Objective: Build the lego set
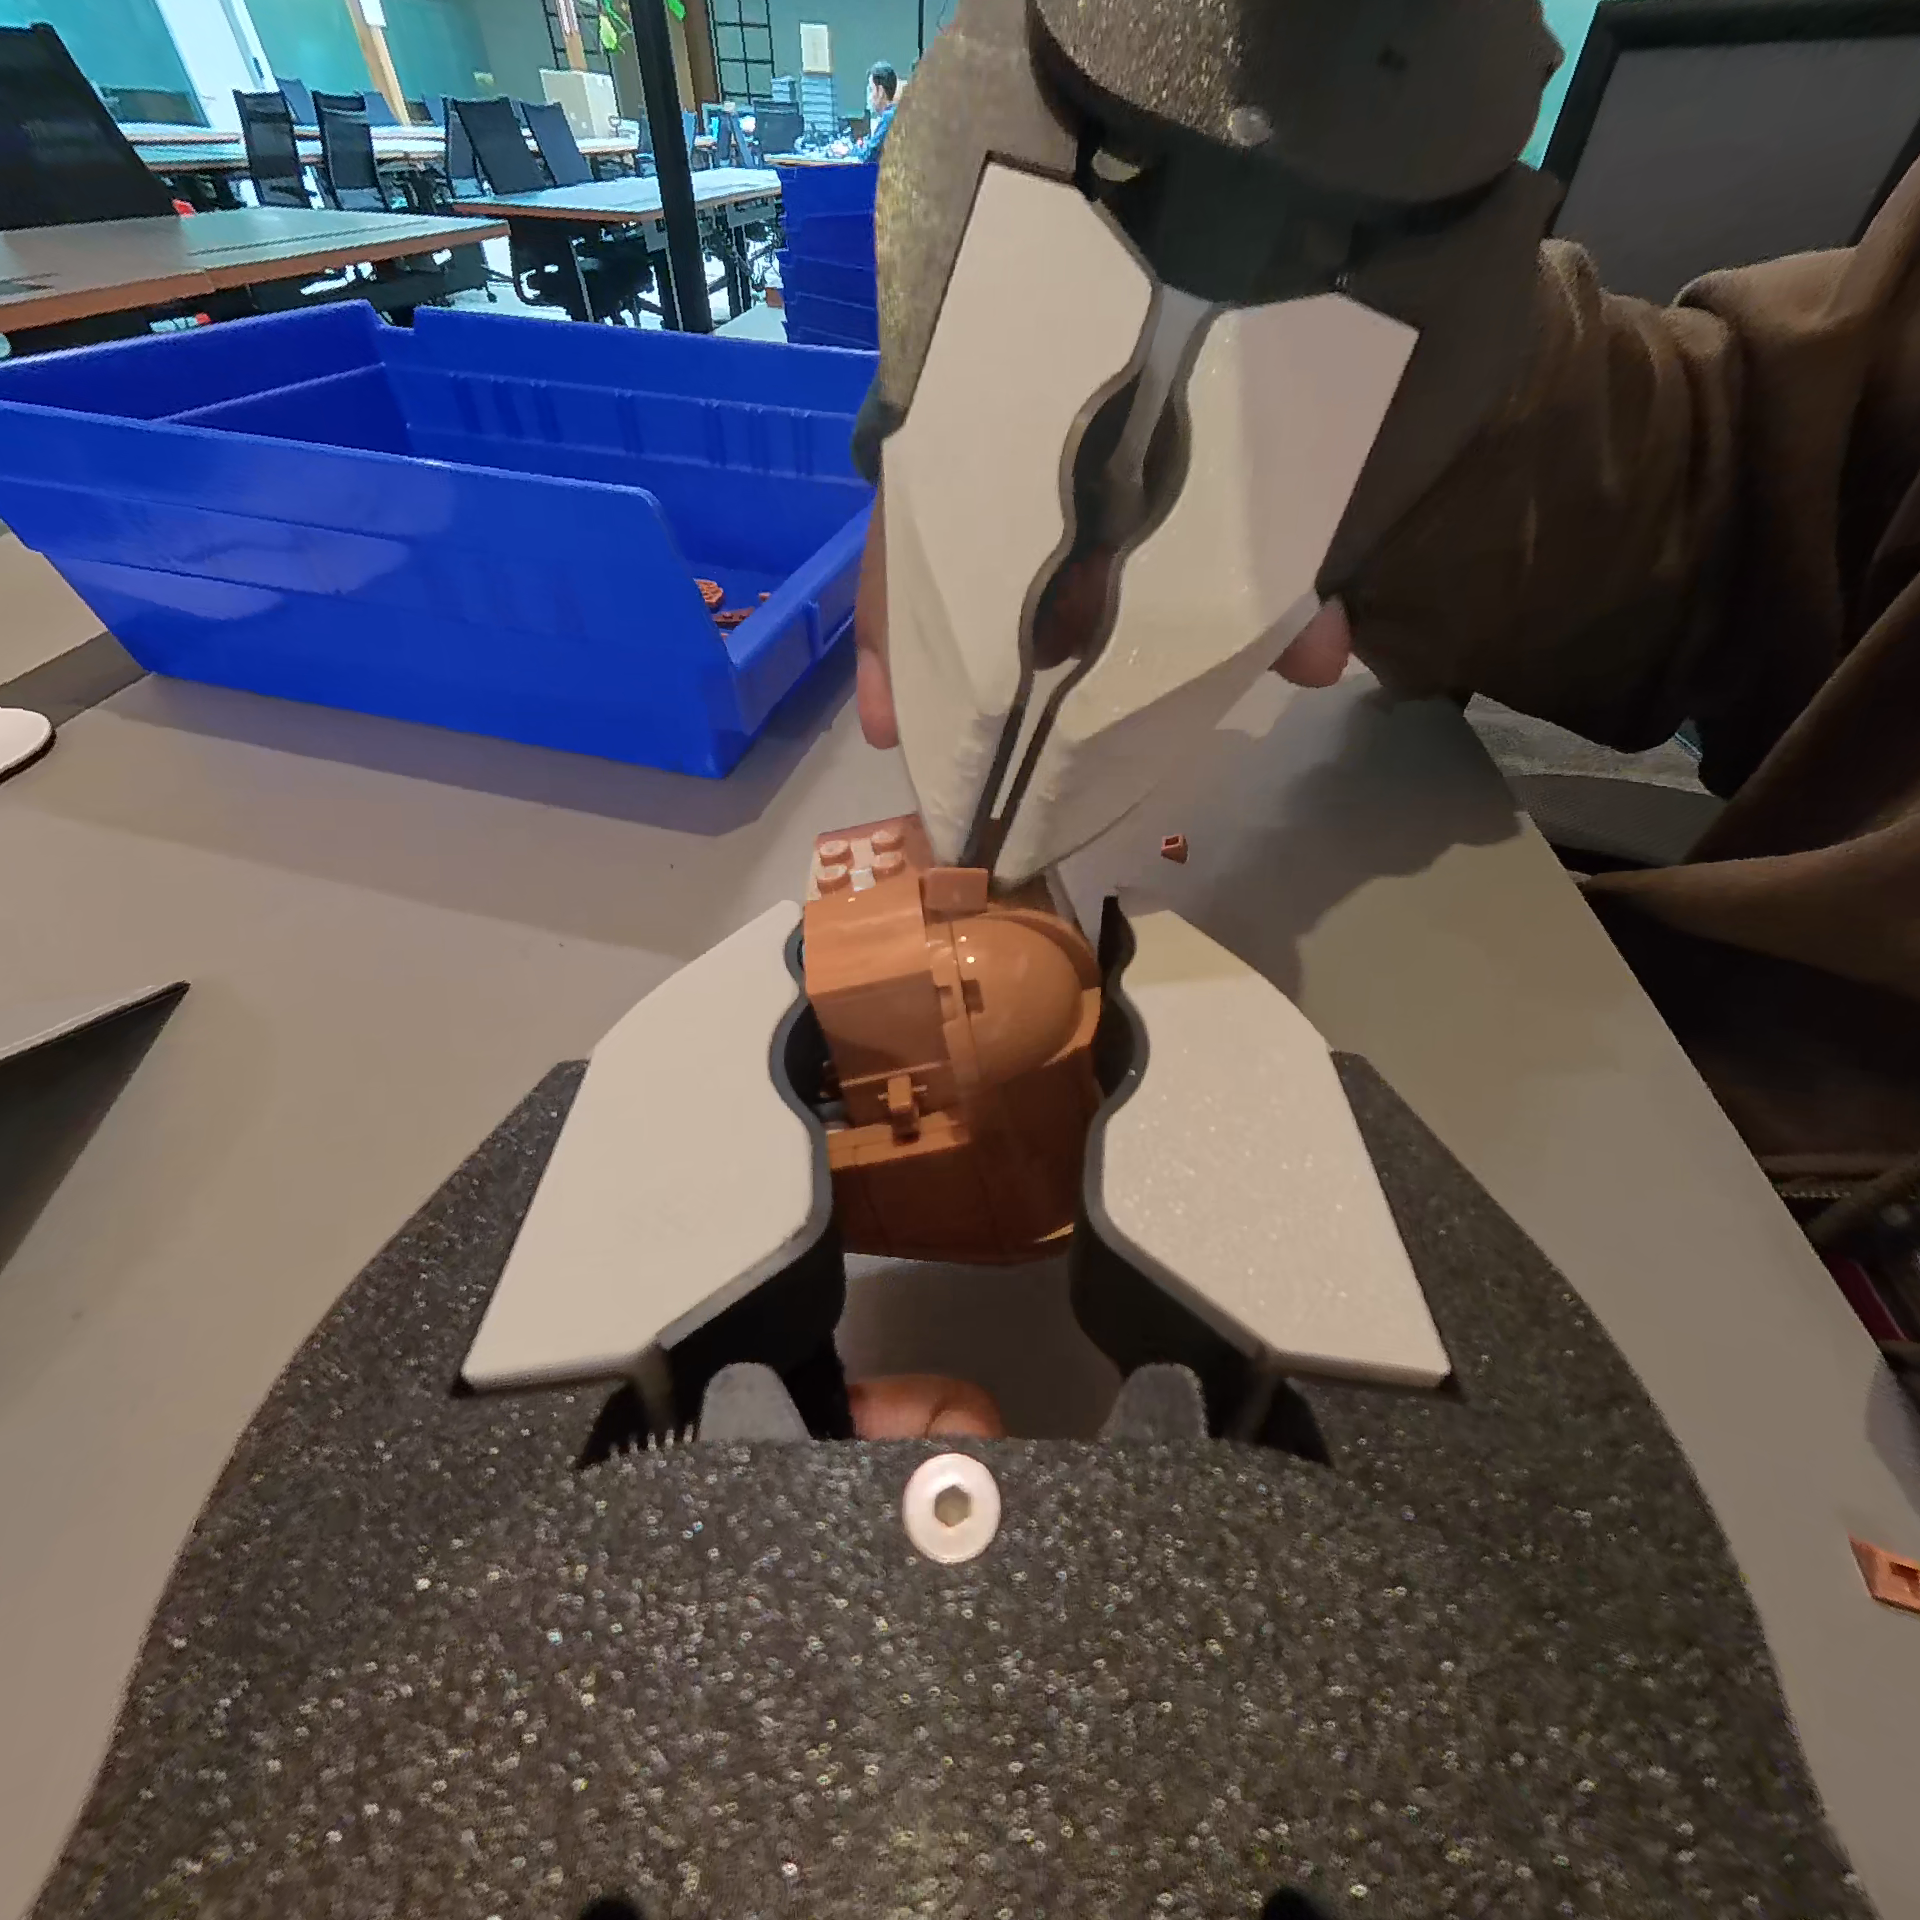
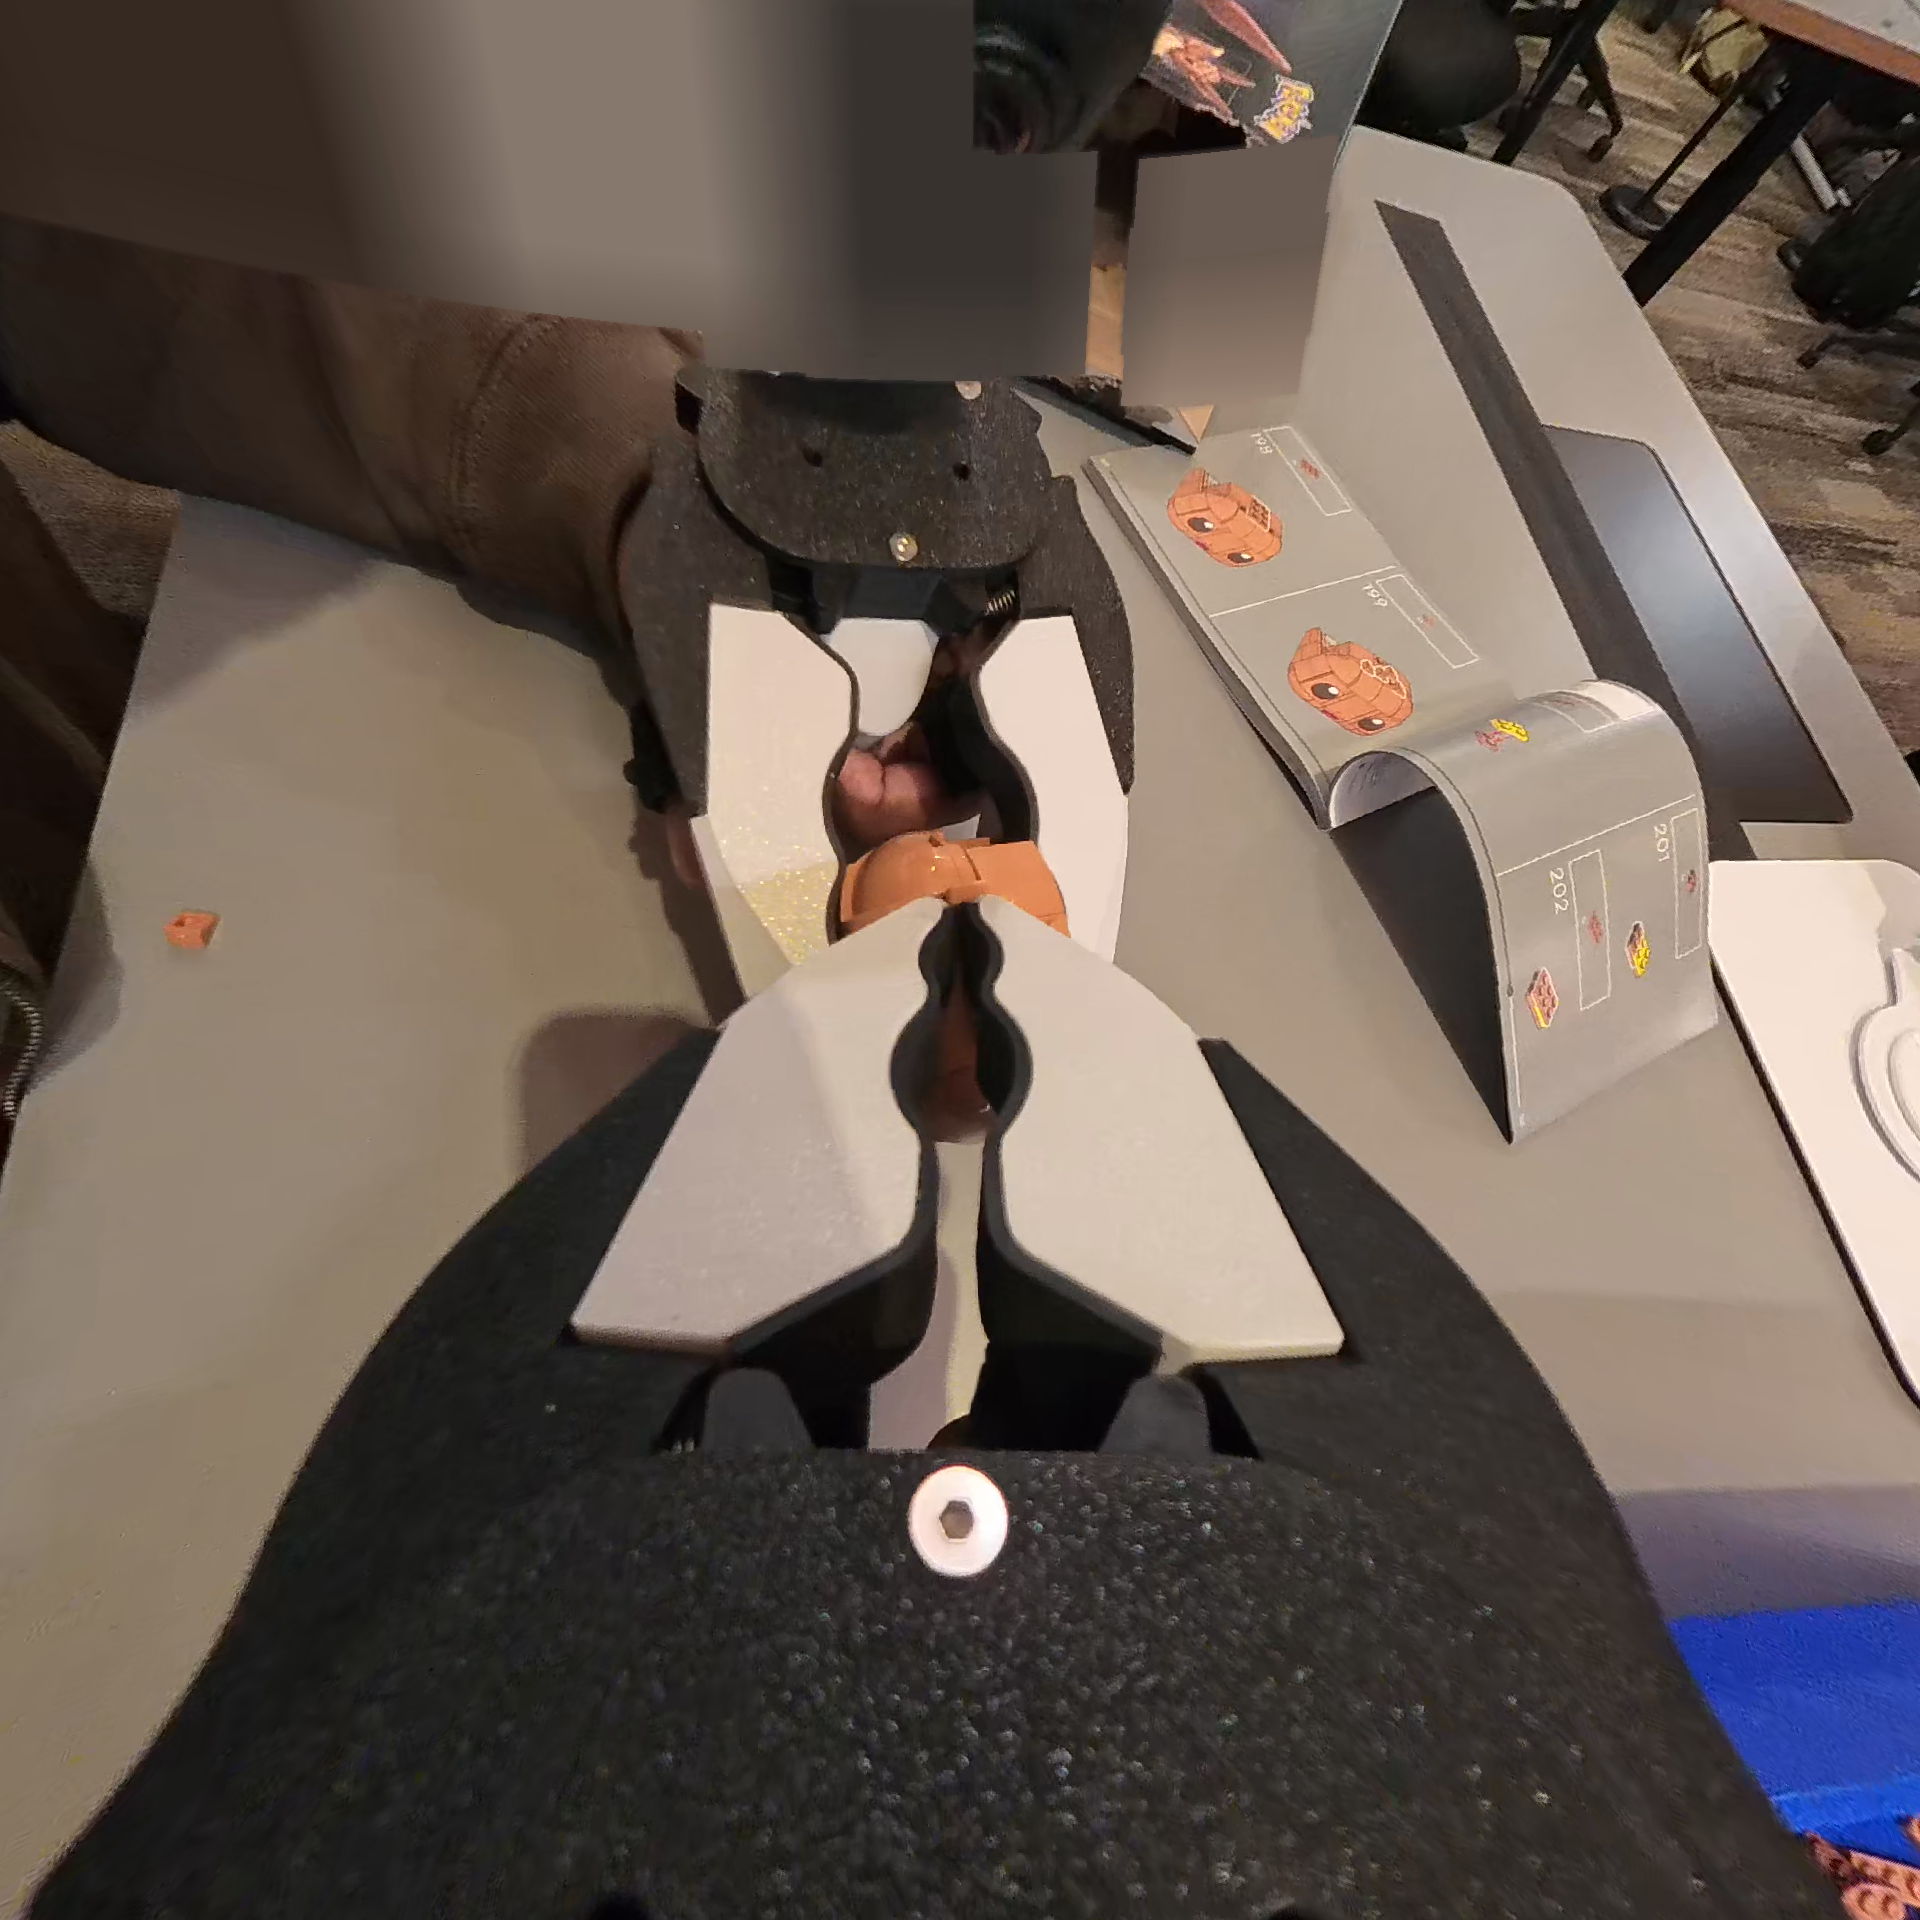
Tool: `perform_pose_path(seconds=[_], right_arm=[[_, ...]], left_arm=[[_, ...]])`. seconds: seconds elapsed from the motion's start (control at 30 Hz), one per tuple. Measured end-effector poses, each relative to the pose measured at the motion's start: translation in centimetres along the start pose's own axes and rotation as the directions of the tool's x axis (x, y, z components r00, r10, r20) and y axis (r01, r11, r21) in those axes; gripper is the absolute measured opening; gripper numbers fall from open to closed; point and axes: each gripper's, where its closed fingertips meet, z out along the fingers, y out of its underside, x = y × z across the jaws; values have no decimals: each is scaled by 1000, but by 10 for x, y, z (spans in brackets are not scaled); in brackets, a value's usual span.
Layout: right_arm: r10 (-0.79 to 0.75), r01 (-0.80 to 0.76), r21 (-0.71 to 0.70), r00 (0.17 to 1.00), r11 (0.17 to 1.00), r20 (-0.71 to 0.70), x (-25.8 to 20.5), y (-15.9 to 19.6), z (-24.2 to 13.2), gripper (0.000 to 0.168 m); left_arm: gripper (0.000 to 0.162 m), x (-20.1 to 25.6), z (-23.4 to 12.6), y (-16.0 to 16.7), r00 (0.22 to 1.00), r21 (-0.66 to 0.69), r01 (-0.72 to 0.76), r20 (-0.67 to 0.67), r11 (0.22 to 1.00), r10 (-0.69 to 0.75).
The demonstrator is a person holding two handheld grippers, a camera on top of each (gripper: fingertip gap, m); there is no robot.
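Note:
My left gripper [image 1: 951, 935] is shut on a brown lego model [image 1: 935, 1060], a rounded body with a studded plate on top, and both pads press its sides. My right gripper [image 1: 982, 871] comes down from above with its fingertips together. Its tips rest on the top of the model beside a small brown tile [image 1: 954, 891]. In the right wrist view my right gripper [image 2: 956, 914] is shut with nothing between its tips, right over the model [image 2: 914, 873]. The left gripper's white fingers [image 2: 769, 779] flank the model there.
A blue bin [image 1: 416, 540] with a few brown pieces [image 1: 727, 603] stands at the back left. Loose small brown pieces lie on the grey table [image 1: 1174, 849], [image 1: 1886, 1574], [image 2: 192, 928]. An open instruction booklet [image 2: 1455, 727] and a white tray [image 2: 1818, 1039] lie to the right. Only a small space, under 4 cm, lies between the two pairs of fingers.

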Motion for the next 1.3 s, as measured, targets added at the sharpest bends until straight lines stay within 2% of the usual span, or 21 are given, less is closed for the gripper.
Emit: perform_pose_path(seconds=[0.5, 0.77, 1.17, 1.3], right_arm=[[158, -142, -96, 969, 985, 191, -7, 9, 1, 0], [205, -159, -183, 942, 970, 265, -10, 13, 3, 0], [302, -218, -254, 882, 942, 362, -13, 17, 4, 0], [303, -213, -277, 889, 937, 344, -11, 19, 6, 0]], left_arm=[[50, 5, 1, 8, 999, -66, -50, -14, 997, 49], [50, 6, 1, 13, 996, -105, -91, -8, 990, 91], [50, 8, 2, 17, 990, -146, -138, -8, 980, 138], [50, 5, 1, 19, 990, -159, -141, 6, 977, 144]])
